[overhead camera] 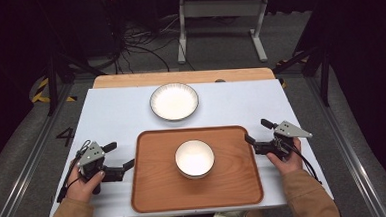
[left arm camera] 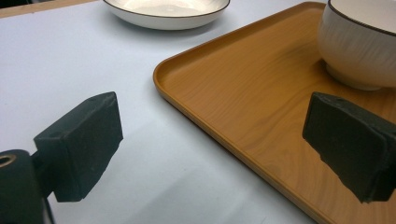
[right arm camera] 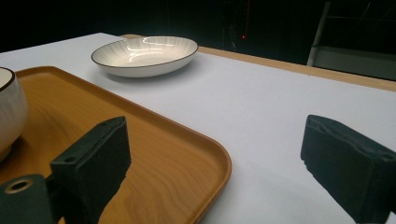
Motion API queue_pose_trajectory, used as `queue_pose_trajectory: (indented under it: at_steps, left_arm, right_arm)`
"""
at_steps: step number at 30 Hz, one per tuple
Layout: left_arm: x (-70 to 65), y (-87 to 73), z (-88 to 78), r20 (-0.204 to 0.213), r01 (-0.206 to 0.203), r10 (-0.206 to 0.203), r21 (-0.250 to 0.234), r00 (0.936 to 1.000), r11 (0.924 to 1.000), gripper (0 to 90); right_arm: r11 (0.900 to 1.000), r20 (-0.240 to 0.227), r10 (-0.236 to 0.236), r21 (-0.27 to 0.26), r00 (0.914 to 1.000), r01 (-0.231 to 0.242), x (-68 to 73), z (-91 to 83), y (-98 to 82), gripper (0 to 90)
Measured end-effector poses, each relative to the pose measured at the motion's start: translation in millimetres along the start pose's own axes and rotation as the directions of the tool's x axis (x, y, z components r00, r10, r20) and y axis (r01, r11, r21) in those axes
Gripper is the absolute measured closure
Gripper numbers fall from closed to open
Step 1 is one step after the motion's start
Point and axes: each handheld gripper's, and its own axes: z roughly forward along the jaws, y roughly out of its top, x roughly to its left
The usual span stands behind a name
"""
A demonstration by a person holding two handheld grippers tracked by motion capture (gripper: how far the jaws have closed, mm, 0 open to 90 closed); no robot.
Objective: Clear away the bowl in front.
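A wooden tray (overhead camera: 155, 190) is seen at lower centre of the frame on the white surface (overhead camera: 111, 118), carrying a ceramic bowl (overhead camera: 194, 158). The left gripper (overhead camera: 129, 164) and right gripper (overhead camera: 248, 139) are held wide at its side rims. The tray is judged stiff and best gripped by both rims; the bowl may slide.

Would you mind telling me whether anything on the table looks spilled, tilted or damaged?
Nothing stands out. The bowl sits upright on the wooden tray, the plate lies flat beyond it, and both look clean and whole.
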Motion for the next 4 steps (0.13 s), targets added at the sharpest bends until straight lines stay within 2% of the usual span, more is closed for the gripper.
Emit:
queue_pose_trajectory:
  at_steps: [4]
  left_arm:
    - [-0.2, 0.1, 0.4, 0.003, -0.002, 0.002, 0.005, 1.0, 1.0, 5.4]
  right_arm:
    - [1.0, 0.001, 0.001, 0.001, 1.0, -0.001, -0.1, 0.0, 0.0, 8.7]
